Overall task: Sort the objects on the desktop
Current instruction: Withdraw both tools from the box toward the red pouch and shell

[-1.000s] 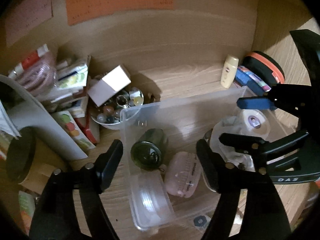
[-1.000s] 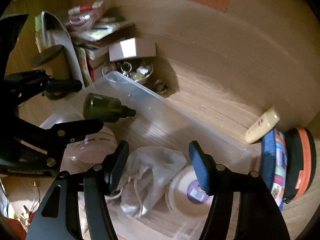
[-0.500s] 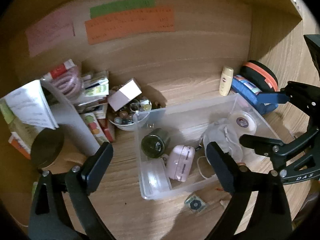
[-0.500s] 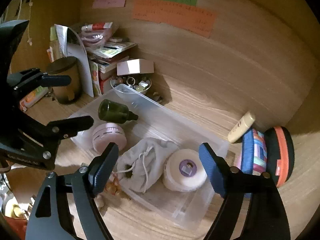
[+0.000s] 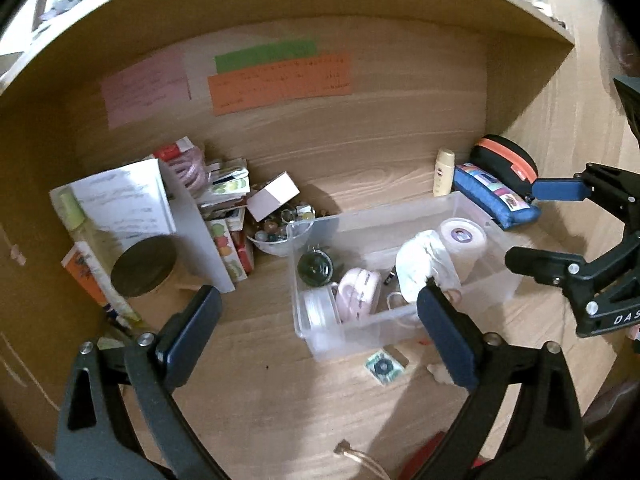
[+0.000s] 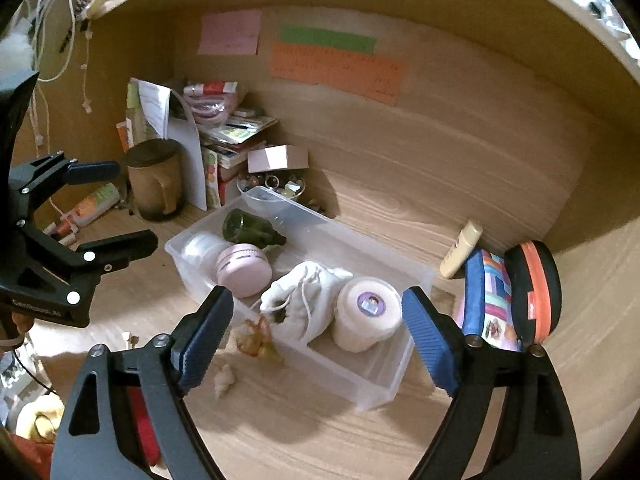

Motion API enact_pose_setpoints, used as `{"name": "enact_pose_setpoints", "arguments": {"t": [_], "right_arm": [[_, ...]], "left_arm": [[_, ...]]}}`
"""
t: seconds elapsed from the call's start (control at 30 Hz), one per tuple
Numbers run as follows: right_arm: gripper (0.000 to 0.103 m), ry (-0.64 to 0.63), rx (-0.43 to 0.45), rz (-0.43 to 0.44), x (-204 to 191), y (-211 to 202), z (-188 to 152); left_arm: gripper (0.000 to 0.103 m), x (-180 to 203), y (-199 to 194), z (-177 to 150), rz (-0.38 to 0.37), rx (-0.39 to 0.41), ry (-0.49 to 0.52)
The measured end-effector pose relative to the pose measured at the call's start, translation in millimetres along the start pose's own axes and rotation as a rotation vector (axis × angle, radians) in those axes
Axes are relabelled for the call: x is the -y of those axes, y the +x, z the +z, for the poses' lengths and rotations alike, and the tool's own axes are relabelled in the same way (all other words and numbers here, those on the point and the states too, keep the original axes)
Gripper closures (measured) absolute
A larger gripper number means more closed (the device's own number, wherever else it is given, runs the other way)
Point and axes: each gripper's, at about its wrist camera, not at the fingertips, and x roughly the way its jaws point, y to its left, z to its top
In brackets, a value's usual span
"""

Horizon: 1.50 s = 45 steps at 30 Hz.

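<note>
Left tool (image 5: 316,320), seen in its own wrist view, hung wide open above the tabletop (image 5: 256,392) with nothing between its fingers. Landmark for all that follows: the clear bin (image 5: 472,208). Inside it, at the left end, lay a dark green bottle (image 5: 315,267) and a flat clear round box (image 5: 320,309); a pink round case (image 5: 359,290) sat beside them; a white drawstring pouch (image 5: 420,260) and a pale roll (image 5: 462,240) filled the right end. Just in front of the bin lay a small square packet (image 5: 385,367) on bare wood. Behind the bin's left corner stood a bowl of beads (image 5: 272,236); behind its right end, a cream tube (image 5: 444,172) and a blue pouch (image 5: 496,196).

Right tool (image 6: 318,332), in the right wrist view, was likewise spread wide and empty, poised over the near side of the bin (image 6: 400,376). Bottle (image 6: 250,226), case (image 6: 243,269), pouch (image 6: 308,300) and roll (image 6: 368,312) all sat inside. Against the bin's near wall, outside it, lay an amber trinket (image 6: 256,340) and a small pale scrap (image 6: 224,378), too small to identify.

Judgement: a between-picks step, both tools free. Next move likely calls for choosing one loose piece in front of the bin, lowering over it, and closing gently; the small flat pieces may prove awkward to pinch.
</note>
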Motion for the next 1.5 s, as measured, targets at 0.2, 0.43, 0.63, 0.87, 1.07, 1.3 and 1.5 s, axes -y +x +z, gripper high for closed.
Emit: {"name": "enact_pose_setpoints", "arguments": {"t": [0.2, 0.43, 0.63, 0.87, 1.07, 1.3, 1.5], "right_arm": [[0.01, 0.029, 0.032, 0.024, -5, -17, -18], [0.01, 0.043, 0.017, 0.027, -17, -17, -50], [0.01, 0.051, 0.012, 0.004, -22, -4, -72], [0.011, 0.103, -0.049, 0.071, -22, 21, -88], [0.028, 0.099, -0.101, 0.125, -31, 42, -95], [0.044, 0.038, -0.157, 0.158, -49, 64, -97], [0.056, -0.002, -0.195, 0.193, -60, 77, -94]], "left_arm": [[0.003, 2, -21, -22, 0.012, 0.009, -0.014], [0.002, 4, -29, -55, -0.002, -0.023, -0.045], [0.002, 16, -16, -84, -0.023, -0.096, -0.022], [0.002, 34, -13, -109, -0.111, -0.138, -0.003], [0.002, 46, -9, -124, -0.15, -0.174, 0.008], [0.002, 54, -2, -137, -0.151, -0.207, 0.002], [0.002, 54, 3, -144, -0.137, -0.218, -0.026]]}}
